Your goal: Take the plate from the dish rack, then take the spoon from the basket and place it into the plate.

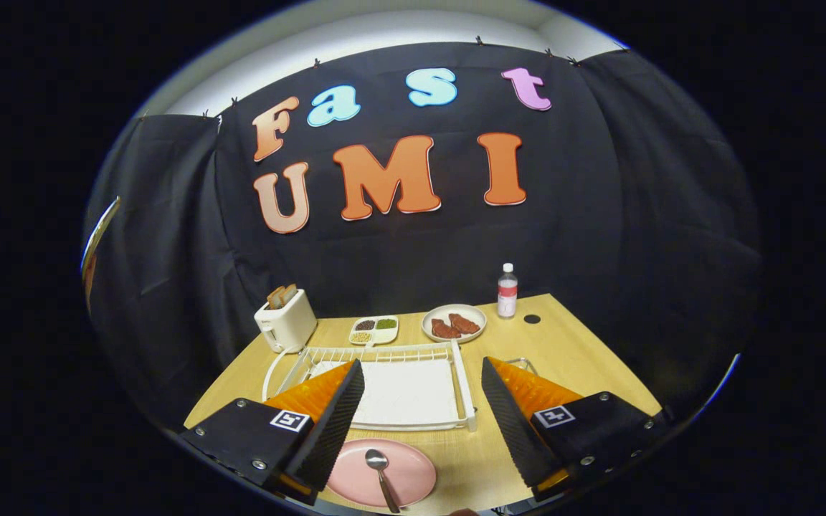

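- The tool [424,412] was seen released, its two fingers spread wide with nothing gripped between them, held above the near part of the wooden bench [578,358].
- A pink plate [399,469] was found lying flat on the bench, near the left finger; its left rim was hidden behind that finger and its near rim was hard to follow at the limit of the view.
- A metal spoon [381,474] was seen resting in the plate, bowl towards the far side; the near end of its handle was cut off.
- The white dish rack [402,390] was located just beyond the plate, between the fingers; its left corner was covered by the left finger.
- A wire basket [522,364] was only partly made out, just beyond the right finger, most of it being hidden.
- Farther back, a white toaster [285,319] with bread in its slots was placed to the left, a divided dish [374,330] in the middle, a plate of brown food [454,324] to its right, and a bottle [507,291] farthest right.
- A small dark round mark [532,319] was noted on the bench near the bottle; its nature could not be told.
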`<state>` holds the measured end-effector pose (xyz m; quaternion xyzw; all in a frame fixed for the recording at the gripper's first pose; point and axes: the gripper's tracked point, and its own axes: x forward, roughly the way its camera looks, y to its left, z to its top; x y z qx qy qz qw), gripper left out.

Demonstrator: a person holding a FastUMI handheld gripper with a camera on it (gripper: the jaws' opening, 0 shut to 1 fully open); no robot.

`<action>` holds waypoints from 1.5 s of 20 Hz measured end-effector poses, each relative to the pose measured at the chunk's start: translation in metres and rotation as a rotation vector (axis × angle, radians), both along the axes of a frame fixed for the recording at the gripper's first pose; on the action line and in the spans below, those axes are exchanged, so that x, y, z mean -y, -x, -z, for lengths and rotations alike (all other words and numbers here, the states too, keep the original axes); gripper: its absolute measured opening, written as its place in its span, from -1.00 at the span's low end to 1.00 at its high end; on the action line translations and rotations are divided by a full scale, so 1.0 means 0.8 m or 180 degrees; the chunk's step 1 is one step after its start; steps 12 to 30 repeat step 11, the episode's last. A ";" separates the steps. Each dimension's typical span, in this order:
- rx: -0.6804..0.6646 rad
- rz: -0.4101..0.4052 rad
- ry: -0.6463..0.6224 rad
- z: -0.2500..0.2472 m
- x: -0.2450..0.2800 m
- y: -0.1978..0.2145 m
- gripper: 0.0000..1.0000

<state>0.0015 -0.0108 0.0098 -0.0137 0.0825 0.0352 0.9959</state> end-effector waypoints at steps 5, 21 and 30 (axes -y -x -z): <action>0.0221 0.0074 0.0029 -0.044 0.027 -0.007 0.95; 0.0277 0.0096 0.0041 -0.048 0.050 -0.007 0.95; 0.0277 0.0096 0.0041 -0.048 0.050 -0.007 0.95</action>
